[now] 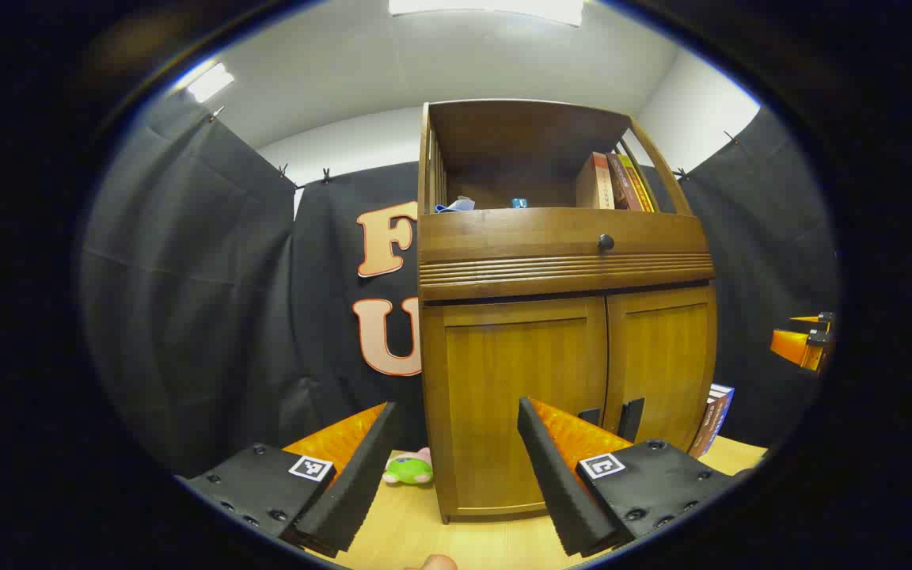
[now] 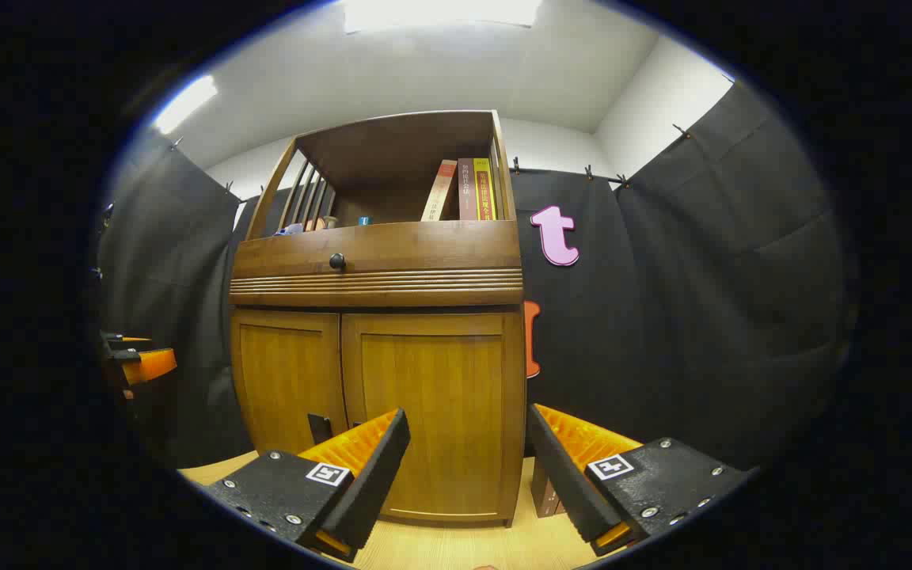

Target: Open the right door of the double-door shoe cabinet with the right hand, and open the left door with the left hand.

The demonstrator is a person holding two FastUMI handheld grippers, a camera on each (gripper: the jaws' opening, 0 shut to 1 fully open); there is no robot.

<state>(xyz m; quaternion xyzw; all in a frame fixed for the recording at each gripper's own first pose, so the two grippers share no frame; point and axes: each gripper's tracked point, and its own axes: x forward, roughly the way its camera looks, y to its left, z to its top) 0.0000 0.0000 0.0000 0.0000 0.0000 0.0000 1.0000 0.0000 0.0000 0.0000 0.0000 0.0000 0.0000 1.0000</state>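
glossy varnished wood cabinet (image 1: 519,380), matt cloth wall (image 1: 210,317)

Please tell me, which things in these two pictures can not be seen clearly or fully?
- Inside of the shoe cabinet: hidden in both views by its shut doors.
- Door handles: partly covered by the left tongs in the left gripper view; in the right gripper view the right tongs cover them.
- Small items on the open shelf: too small to identify.
- Green toy: partly behind a finger.
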